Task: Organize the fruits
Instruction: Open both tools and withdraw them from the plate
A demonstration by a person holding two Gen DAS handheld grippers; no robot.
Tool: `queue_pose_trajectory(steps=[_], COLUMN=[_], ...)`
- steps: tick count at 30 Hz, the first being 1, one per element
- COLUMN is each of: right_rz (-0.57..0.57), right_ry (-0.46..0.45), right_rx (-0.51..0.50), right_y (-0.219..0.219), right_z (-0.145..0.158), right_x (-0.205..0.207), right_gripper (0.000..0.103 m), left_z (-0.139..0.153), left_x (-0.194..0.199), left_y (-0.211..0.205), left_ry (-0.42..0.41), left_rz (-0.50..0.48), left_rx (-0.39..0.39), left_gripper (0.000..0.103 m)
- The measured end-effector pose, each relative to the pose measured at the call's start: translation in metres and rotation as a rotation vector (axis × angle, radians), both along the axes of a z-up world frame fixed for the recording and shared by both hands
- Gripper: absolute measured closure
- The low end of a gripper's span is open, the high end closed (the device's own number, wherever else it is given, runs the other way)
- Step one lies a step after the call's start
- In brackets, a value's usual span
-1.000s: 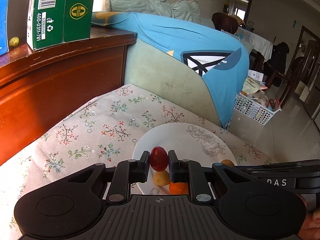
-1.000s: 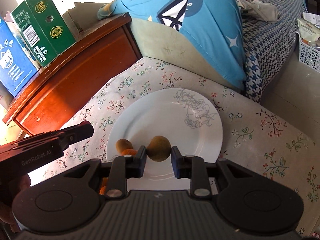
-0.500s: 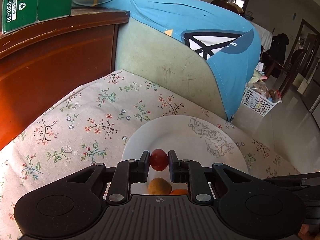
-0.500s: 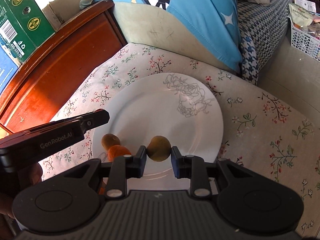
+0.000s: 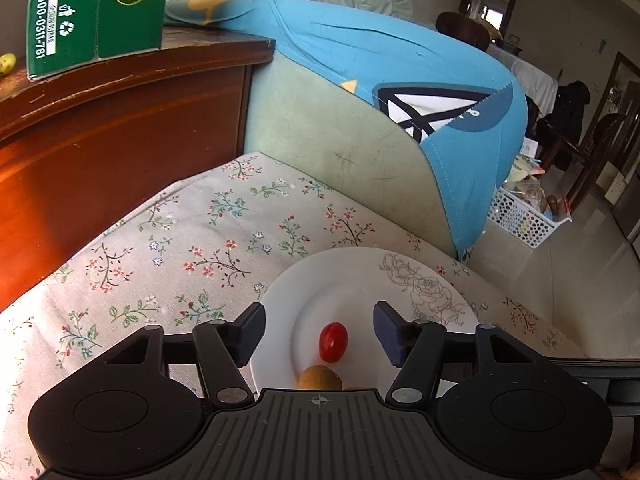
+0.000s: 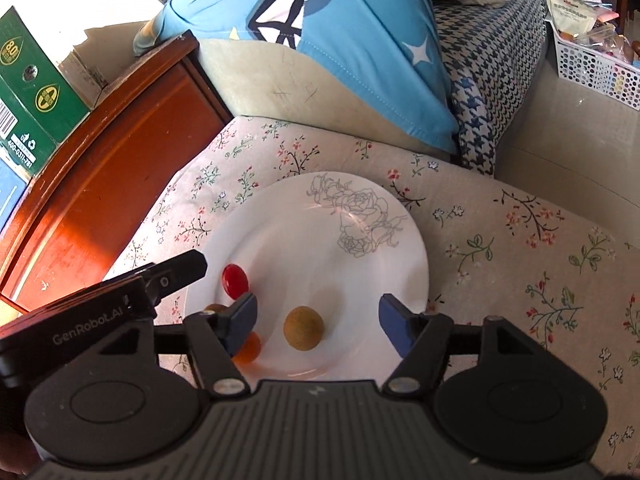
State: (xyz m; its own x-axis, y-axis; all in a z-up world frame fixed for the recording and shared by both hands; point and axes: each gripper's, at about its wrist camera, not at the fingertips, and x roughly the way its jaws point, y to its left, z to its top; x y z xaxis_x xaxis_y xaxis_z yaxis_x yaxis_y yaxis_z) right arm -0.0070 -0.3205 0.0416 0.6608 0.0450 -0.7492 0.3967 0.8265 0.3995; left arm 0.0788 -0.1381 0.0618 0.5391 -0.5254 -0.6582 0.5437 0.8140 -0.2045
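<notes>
A white plate (image 5: 360,276) (image 6: 304,216) with a rose drawing lies on the floral cloth. A red cherry tomato (image 5: 333,342) (image 6: 235,280) lies on it between the open fingers of my left gripper (image 5: 319,334), with a brown round fruit (image 5: 320,378) just behind it. My right gripper (image 6: 318,320) is open over the plate, and a tan round fruit (image 6: 303,327) lies between its fingers. An orange fruit (image 6: 249,349) sits by its left finger. The left gripper shows in the right wrist view (image 6: 172,276).
A wooden cabinet (image 5: 100,136) with a green carton (image 5: 92,12) stands to the left. A sofa with a blue cover (image 5: 400,80) is behind the cloth. A white basket (image 5: 524,220) sits on the floor at right.
Both grippers have opened. The red tomato and the tan fruit, held before, now lie on the plate.
</notes>
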Motion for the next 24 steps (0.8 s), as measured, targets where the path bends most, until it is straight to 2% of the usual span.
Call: queue_pose_trajectory(steps=[2, 5, 7, 15, 18, 24], right_rz=[-0.012, -0.024, -0.012, 0.051, 0.085, 0.108], right_ry=[-0.022, -0.021, -0.004, -0.001, 0.003, 0.030], right_rx=[0.010, 0.002, -0.004, -0.004, -0.008, -0.136], right_y=[-0.004, -0.004, 0.000, 0.018, 0.025, 0.041], right_z=[0.005, 0.010, 0.010, 0.007, 0.009, 0.016], right_x=[-0.001, -0.001, 0.001, -0.005, -0.010, -0.021], right_gripper=[0.027, 0.019, 0.018, 0.018, 0.018, 0.017], left_z=[0.007, 0.017, 0.020, 0.022, 0.019, 0.013], left_x=[-0.001, -0.006, -0.010, -0.032, -0.040, -0.059], left_y=[0.007, 0.018, 0.024, 0.059, 0.070, 0.087], left_ry=[-0.007, -0.011, -0.009, 0.031, 0.071, 0.105], left_rz=[0.010, 0.045, 0.068, 0.175, 0.223, 0.257], left_rx=[-0.019, -0.035, -0.035, -0.051, -0.026, -0.008], left_gripper=[0.027, 0.020, 0.016, 0.015, 0.012, 0.012])
